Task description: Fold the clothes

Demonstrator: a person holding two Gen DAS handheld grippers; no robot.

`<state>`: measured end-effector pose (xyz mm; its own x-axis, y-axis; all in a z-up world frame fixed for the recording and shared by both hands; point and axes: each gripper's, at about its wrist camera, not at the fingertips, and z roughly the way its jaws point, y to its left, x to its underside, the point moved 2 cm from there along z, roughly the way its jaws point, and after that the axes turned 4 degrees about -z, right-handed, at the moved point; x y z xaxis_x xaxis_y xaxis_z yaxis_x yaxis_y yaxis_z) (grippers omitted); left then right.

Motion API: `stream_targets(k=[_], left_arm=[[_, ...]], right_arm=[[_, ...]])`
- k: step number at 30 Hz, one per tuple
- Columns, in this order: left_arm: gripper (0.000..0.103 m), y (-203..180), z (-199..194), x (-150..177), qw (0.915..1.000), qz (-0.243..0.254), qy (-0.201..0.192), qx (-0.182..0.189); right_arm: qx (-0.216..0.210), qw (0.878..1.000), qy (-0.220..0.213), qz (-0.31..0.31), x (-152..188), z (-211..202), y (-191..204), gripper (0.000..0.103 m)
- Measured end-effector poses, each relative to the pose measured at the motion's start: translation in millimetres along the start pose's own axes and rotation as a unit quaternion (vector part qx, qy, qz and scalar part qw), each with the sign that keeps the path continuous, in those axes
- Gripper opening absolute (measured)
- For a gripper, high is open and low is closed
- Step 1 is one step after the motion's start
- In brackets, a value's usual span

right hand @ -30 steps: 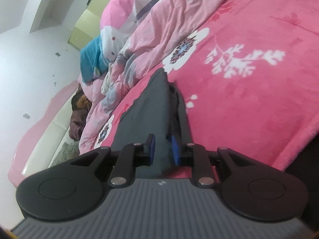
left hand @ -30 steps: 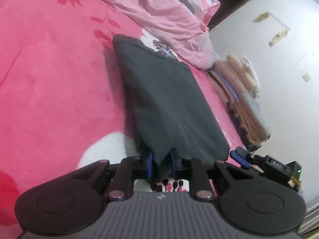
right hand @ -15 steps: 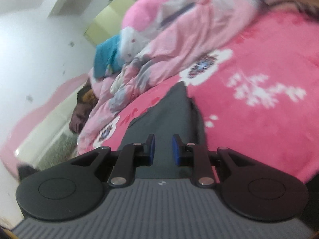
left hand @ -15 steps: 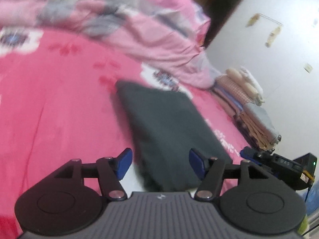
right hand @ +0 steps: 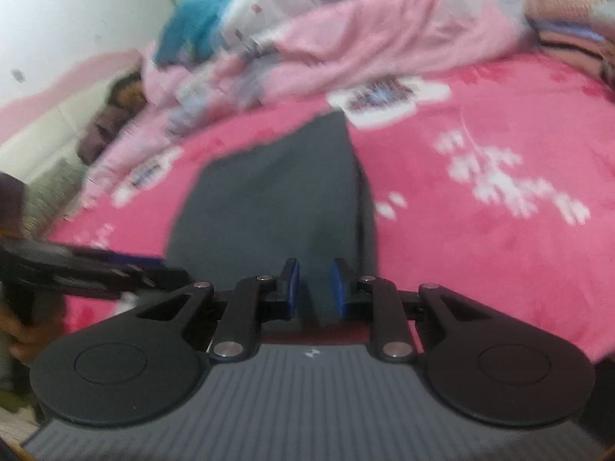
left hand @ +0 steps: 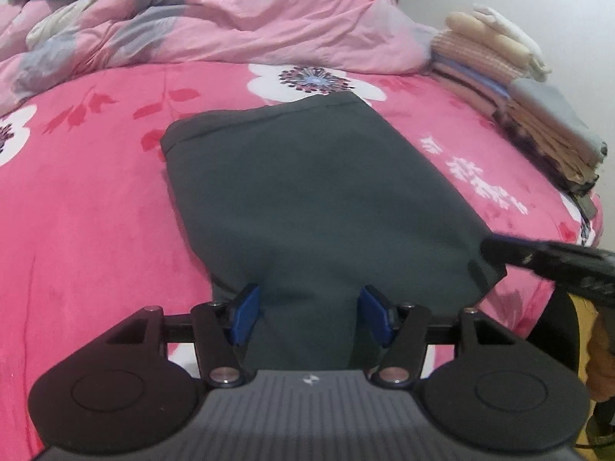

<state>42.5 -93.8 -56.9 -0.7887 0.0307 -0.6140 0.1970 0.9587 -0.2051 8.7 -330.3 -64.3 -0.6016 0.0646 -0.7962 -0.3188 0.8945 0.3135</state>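
My left gripper: fingers spread wide, holding nothing; the blue pads stand either side of the garment's near end without pinching it.
My right gripper: fingers drawn in to a narrow gap with a ridge of the dark cloth between the blue pads; the view is blurred, so I cannot tell whether they actually clamp it.
Dark grey garment: folded into a rough rectangle, lying flat on the pink floral bedspread; it stretches away from both my grippers, its near edge directly under and between my left fingers, its far hem just short of a white flower print.
Right gripper from the left view: a blurred black shape at the garment's near right corner.
Crumpled pink quilt: heaped beyond the garment, well apart from it.
Stack of folded cloths: at the bed's far right edge, apart from the garment.
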Motion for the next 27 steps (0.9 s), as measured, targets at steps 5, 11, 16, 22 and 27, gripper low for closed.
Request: stream_targets(k=[5, 11, 16, 22, 27], left_arm=[[0.061, -1.5, 0.6, 0.1, 0.9996, -0.005, 0.010, -0.024], [0.065, -11.7, 4.4, -0.7, 0.9984, 0.020, 0.015, -0.050], [0.066, -16.2, 7.2, -1.7, 0.9975, 0.028, 0.020, -0.062], [0.068, -19.9, 10.9, -2.0, 0.9964, 0.035, 0.023, -0.073], [0.069, -22.2, 12.2, -0.6, 0.9957, 0.040, 0.025, -0.080]], right_arm=[[-0.012, 1.000, -0.020, -0.020, -14.2, 2.7, 11.3, 0.018], [0.025, 0.999, 0.014, -0.016, -16.5, 20.0, 4.2, 0.018], [0.001, 0.999, -0.017, -0.028, -34.9, 20.1, 11.3, 0.018], [0.007, 0.999, 0.032, 0.000, -34.6, 58.0, -6.4, 0.016], [0.003, 1.000, 0.015, 0.008, -48.4, 53.2, -3.1, 0.018]])
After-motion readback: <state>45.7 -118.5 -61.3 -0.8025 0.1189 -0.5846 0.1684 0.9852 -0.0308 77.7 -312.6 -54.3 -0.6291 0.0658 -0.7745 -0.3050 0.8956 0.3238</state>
